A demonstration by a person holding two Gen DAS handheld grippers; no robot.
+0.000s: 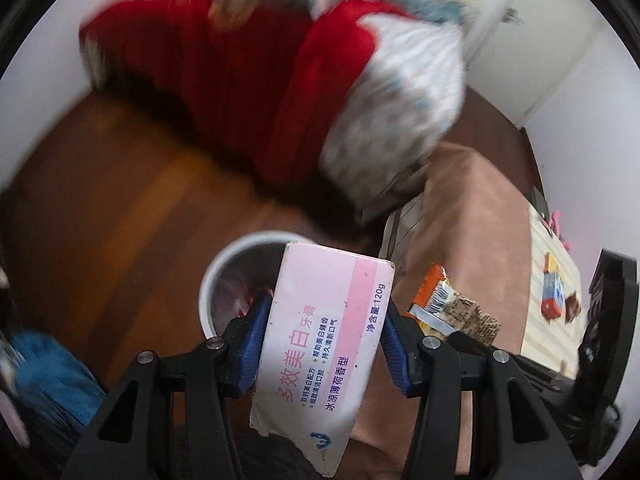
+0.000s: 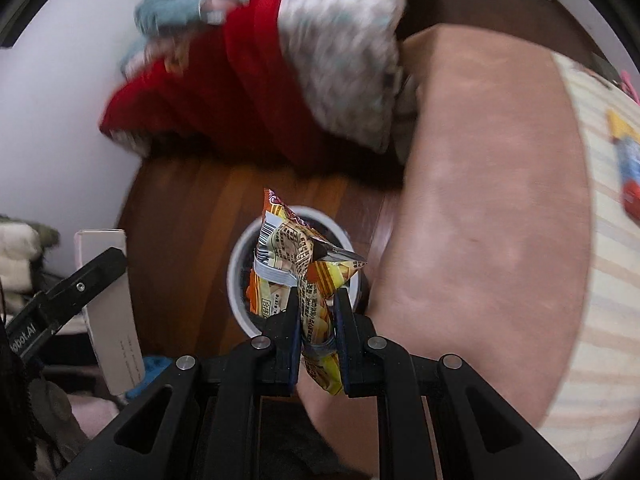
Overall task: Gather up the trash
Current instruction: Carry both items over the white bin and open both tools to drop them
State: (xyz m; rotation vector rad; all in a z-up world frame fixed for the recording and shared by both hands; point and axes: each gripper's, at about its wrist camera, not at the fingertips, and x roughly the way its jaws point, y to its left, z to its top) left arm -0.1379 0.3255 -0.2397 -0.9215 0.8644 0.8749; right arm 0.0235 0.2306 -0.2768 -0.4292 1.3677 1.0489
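1. Left hand-held gripper (image 1: 322,342) is clamped across the width of a pink-and-white toothpaste box (image 1: 324,356), blue pads (image 1: 250,346) pressing on its long sides. The box sits tilted, its far end over the near rim of the white trash bin (image 1: 208,280) on the wood floor (image 1: 100,200).
2. Right hand-held gripper (image 2: 318,320) is pinched nearly closed on an orange-yellow snack wrapper (image 2: 296,256), which sticks forward and flops open above the trash bin (image 2: 236,276) mouth.
3. Handling, box: light, stiff cardboard, probably empty, one end torn open. It will crush if squeezed hard; a mid-length grip on the long sides, as now, looks secure.
4. Handling, wrapper: very light, thin crinkly film, slippery. It's held by a bunched lower part, so the free end droops and twists. It may cling to the pads on release.
5. Both items look about over the bin; judged near the drop step.
6. Nearby: a red blanket (image 1: 240,80) and a pale patterned quilt (image 1: 400,120) are heaped beyond the bin, and a tan-covered bed (image 2: 480,200) is beside it. More bright packaging (image 1: 554,292) lies on the striped sheet (image 1: 560,240), likely trash still to collect. Views blurred.
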